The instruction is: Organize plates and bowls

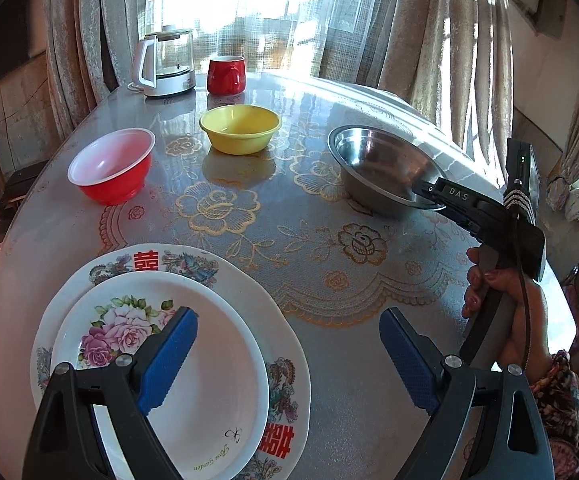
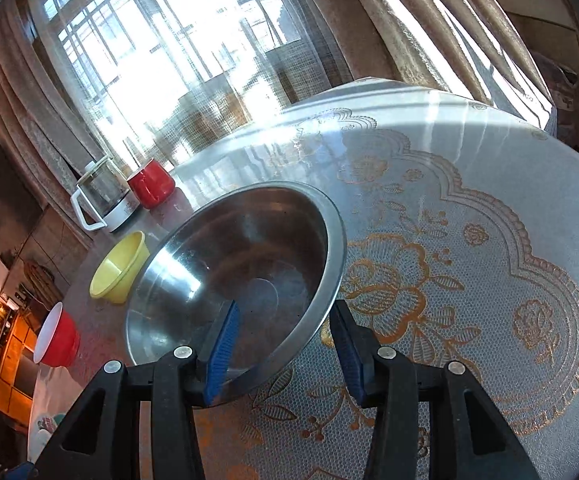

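Observation:
A white rose-patterned plate (image 1: 193,364) lies stacked on a larger white plate with red characters (image 1: 245,280) at the near left. My left gripper (image 1: 287,340) is open above their right edge, empty. A steel bowl (image 1: 385,168) stands at the right; a red bowl (image 1: 109,166) and a yellow bowl (image 1: 239,128) stand farther left. My right gripper (image 2: 285,344) is open and straddles the steel bowl's (image 2: 229,264) near rim, one finger inside and one outside. It also shows in the left wrist view (image 1: 429,192) at that rim. The yellow bowl (image 2: 119,268) and red bowl (image 2: 57,336) show beyond.
A glass kettle (image 1: 167,64) and a red mug (image 1: 225,74) stand at the far edge of the round table (image 1: 329,272), by curtains and a window. The kettle (image 2: 101,200) and mug (image 2: 151,184) also show in the right wrist view.

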A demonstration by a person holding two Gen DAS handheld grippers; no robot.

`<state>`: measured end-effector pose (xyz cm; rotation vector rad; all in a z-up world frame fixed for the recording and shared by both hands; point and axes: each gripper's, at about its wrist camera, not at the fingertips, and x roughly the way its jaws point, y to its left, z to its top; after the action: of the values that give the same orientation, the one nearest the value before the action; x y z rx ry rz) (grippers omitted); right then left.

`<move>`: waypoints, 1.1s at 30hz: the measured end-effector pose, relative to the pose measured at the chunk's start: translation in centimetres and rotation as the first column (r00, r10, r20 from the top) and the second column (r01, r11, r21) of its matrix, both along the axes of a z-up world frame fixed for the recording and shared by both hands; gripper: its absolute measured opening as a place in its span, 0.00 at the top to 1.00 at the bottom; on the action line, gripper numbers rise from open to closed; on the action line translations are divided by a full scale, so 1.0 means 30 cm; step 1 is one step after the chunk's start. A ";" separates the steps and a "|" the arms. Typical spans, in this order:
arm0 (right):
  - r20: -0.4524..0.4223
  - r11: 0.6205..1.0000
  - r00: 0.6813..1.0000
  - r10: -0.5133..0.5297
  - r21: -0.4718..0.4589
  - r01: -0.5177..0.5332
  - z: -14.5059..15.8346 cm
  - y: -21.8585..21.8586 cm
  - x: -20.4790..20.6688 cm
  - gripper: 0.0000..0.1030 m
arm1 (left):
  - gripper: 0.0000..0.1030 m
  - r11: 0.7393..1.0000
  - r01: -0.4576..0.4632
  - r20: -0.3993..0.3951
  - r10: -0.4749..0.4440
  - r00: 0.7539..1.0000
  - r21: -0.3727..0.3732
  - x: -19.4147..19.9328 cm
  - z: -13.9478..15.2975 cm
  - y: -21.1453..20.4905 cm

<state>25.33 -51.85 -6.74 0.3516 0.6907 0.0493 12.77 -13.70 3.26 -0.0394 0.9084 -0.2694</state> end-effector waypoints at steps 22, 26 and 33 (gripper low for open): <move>0.041 0.966 0.999 0.019 0.259 -0.029 -0.046 -0.086 -0.019 0.64 | 0.10 0.983 -0.175 -0.079 0.170 0.982 -0.049 0.444 0.017 -0.198; 0.035 0.965 0.999 0.039 0.258 -0.047 -0.047 -0.082 -0.014 0.64 | 0.10 0.980 -0.174 -0.109 0.164 0.980 -0.092 0.523 -0.029 -0.230; 0.026 0.967 0.998 0.052 0.249 -0.057 -0.049 -0.074 -0.012 0.64 | 0.33 0.989 -0.140 -0.178 0.131 0.975 -0.040 0.591 -0.129 -0.278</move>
<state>24.98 -54.06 -8.20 0.5733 0.6763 0.1929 30.49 -22.04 -0.60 -0.1756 1.0689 -0.1644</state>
